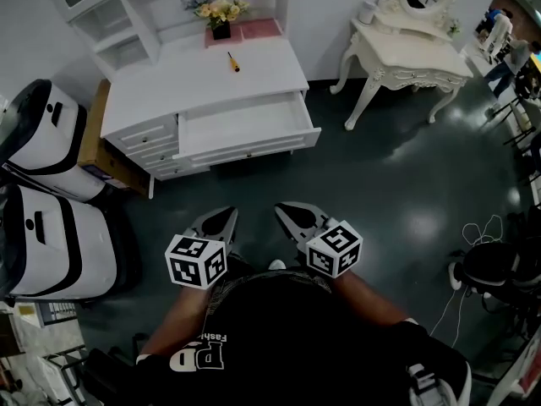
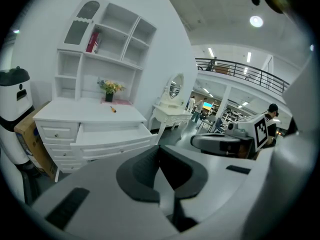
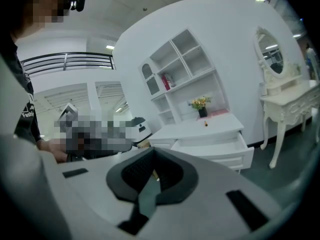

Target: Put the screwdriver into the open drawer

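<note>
head view puts the screwdriver point(image 1: 232, 61) on top of the white dresser point(image 1: 169, 91), at about 12 o'clock from my left gripper point(image 1: 225, 216) and nearer 11 o'clock from my right gripper point(image 1: 285, 211). both are well apart from it, with dark floor and the open drawer point(image 1: 245, 125) lying between us. the drawer is pulled out toward me, just below the tool and a little to 5 o'clock of it.

the screwdriver's long axis runs roughly 11 to 5 o'clock in that view, almost in line with my reach. the orange handle seems to be the end nearer me, though it is too small to be sure. a pot of flowers point(image 1: 221, 19) sits just beyond it at 12 o'clock.

left gripper view shows my jaws pressed together with nothing between them. right gripper view shows the same: tips meeting, nothing held.

i judge the left hand slightly better placed, since the tool sits nearly straight ahead of it. either jaw has to spread before closing across the shaft.
</note>
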A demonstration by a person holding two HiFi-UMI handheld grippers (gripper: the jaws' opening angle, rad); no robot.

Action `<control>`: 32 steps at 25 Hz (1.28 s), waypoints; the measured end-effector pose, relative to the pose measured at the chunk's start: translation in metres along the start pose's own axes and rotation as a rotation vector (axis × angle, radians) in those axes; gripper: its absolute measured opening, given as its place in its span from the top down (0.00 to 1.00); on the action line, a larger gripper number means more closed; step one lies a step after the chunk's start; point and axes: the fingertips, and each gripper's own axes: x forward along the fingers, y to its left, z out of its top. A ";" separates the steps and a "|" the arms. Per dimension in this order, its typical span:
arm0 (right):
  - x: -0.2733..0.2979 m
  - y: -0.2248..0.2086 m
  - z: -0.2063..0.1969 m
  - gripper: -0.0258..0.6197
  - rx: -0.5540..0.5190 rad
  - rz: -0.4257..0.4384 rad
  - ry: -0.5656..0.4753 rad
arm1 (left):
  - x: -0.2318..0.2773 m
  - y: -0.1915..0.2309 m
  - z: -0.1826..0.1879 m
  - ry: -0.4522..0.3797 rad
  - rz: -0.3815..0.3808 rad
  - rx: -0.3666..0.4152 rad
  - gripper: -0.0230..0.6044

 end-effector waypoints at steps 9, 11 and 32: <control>0.001 -0.011 -0.006 0.95 0.015 -0.005 0.019 | 0.010 0.000 -0.003 0.018 -0.005 0.000 0.95; 0.003 -0.015 -0.003 0.95 0.014 -0.010 0.019 | 0.015 0.001 0.002 0.015 -0.012 0.005 0.95; 0.000 -0.046 -0.003 0.95 0.055 -0.081 0.012 | 0.047 -0.002 0.022 0.031 -0.058 0.088 0.95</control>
